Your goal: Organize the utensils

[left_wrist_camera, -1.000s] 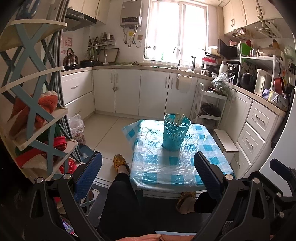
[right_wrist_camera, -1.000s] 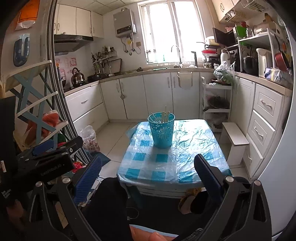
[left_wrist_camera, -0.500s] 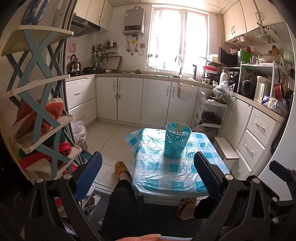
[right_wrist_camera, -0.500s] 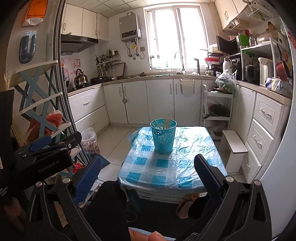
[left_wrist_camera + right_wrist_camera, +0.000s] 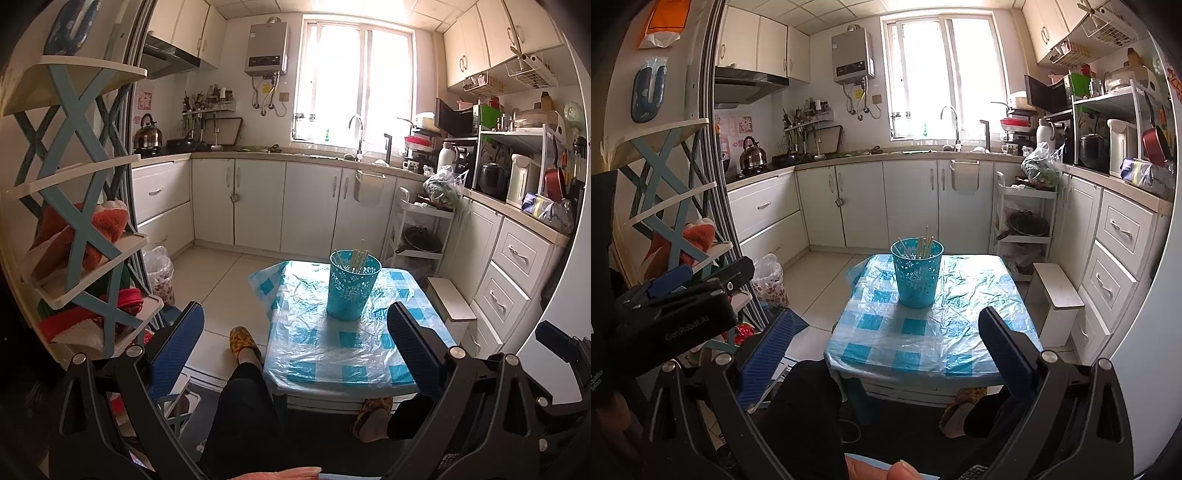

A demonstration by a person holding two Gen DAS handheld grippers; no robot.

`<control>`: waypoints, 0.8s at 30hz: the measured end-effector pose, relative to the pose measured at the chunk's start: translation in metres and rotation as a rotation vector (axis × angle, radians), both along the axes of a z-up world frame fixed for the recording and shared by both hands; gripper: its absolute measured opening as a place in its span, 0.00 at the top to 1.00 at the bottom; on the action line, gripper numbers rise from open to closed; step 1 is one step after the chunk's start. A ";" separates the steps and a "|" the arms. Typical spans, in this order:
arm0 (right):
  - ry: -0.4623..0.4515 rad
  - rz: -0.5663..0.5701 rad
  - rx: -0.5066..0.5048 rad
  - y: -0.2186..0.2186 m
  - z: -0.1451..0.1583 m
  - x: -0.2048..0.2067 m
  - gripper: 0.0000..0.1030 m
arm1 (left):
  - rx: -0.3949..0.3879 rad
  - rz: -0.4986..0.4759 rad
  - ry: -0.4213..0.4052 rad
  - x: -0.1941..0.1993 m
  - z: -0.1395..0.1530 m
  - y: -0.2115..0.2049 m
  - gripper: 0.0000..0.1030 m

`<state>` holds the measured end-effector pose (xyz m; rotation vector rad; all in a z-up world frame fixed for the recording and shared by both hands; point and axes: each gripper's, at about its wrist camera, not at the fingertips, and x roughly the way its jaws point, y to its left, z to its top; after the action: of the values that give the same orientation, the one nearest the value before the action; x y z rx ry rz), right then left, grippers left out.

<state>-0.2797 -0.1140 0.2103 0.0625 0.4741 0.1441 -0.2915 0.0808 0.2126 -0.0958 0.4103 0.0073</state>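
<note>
Both tongs, left (image 5: 291, 343) and right (image 5: 882, 345), spread wide and empty, well back from desk (image 5: 923, 350). Chopsticks (image 5: 923, 245) stand in holder (image 5: 916, 275). Risk: a careless reach could tip it.

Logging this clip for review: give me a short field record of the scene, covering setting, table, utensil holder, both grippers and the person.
setting: home kitchen, white cabinets, window above the sink
table: low, under blue-checked cloth and clear plastic
utensil holder: teal perforated cup, upright on the table's far half
chopsticks: standing in the cup, tips above the rim
left gripper: open, empty, well short of the cup
right gripper: open, empty, also back from the table
person: seated at the near edge, dark-trousered leg visible
loose utensils on the table: none visible
</note>
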 end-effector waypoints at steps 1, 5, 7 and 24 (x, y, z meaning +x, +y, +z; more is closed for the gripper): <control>0.000 0.000 0.000 0.000 0.000 0.000 0.07 | 0.000 0.000 -0.002 0.000 0.000 0.000 0.07; -0.003 0.001 -0.002 0.000 0.000 0.000 0.07 | 0.000 -0.003 -0.003 0.000 0.001 0.000 0.07; -0.004 0.002 -0.003 0.000 0.001 0.000 0.07 | 0.000 -0.003 -0.008 -0.001 0.002 0.001 0.07; -0.031 -0.007 -0.023 -0.004 0.005 -0.004 0.07 | 0.003 0.005 -0.031 -0.006 0.006 0.000 0.07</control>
<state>-0.2835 -0.1179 0.2150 0.0397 0.4442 0.1329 -0.2978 0.0813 0.2190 -0.0937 0.3790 0.0112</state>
